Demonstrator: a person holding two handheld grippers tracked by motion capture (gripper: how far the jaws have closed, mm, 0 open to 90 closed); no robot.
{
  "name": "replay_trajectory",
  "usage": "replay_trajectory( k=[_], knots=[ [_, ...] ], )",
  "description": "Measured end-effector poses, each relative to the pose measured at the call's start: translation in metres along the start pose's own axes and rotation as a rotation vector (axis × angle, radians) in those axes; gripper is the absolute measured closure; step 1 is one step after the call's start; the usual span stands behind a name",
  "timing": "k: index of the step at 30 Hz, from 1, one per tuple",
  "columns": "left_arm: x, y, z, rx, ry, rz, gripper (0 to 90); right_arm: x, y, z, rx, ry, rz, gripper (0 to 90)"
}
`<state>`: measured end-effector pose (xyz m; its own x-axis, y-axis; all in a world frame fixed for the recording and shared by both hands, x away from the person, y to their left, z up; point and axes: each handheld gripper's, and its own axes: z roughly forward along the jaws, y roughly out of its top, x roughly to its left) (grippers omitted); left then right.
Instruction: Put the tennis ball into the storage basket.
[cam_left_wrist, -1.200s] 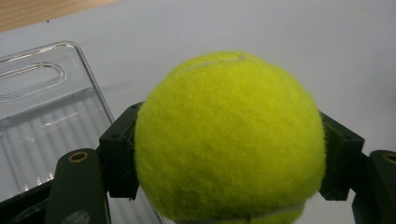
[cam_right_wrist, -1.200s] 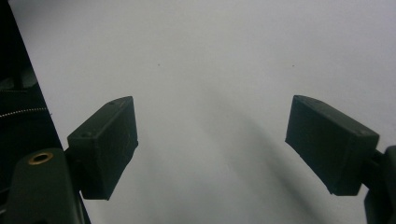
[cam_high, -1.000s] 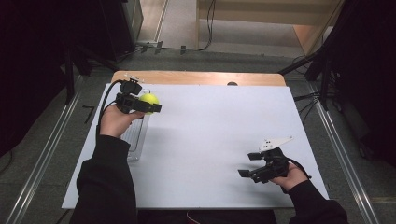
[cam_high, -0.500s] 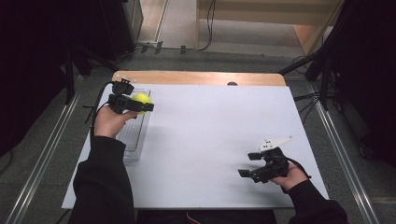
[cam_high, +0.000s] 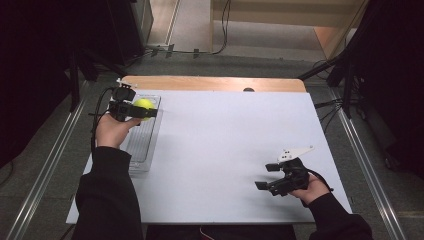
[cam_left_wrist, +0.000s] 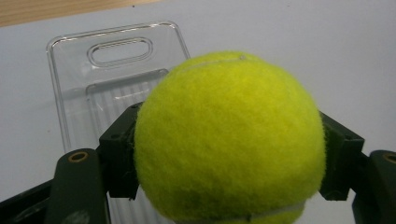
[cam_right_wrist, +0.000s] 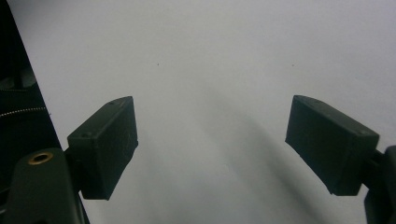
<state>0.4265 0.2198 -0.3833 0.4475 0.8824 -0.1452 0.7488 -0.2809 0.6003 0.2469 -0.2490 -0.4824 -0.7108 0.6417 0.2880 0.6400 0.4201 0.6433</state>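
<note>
The left gripper (cam_high: 142, 111) has its jaws clamped on either side of a yellow-green tennis ball (cam_left_wrist: 229, 140), holding it above the far end of the clear plastic tray (cam_high: 145, 145) that lies along the left edge of the white table (cam_high: 225, 150); judging by that position, the ball is probably held there so it can be set down into the tray's ribbed bed, short of the handle slot. The right gripper (cam_high: 272, 177) rests well away from the tray, near the table's front right corner, its jaws spread wide with nothing between them, seemingly parked clear of the work.
</note>
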Motion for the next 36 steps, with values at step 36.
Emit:
replay_trajectory(
  k=[36],
  knots=[
    [0.015, -0.009, 0.013, -0.020, 0.077, -0.060, 26.5, 0.000, 0.000, -0.001, 0.002, -0.003, 0.000, 14.8]
  ],
)
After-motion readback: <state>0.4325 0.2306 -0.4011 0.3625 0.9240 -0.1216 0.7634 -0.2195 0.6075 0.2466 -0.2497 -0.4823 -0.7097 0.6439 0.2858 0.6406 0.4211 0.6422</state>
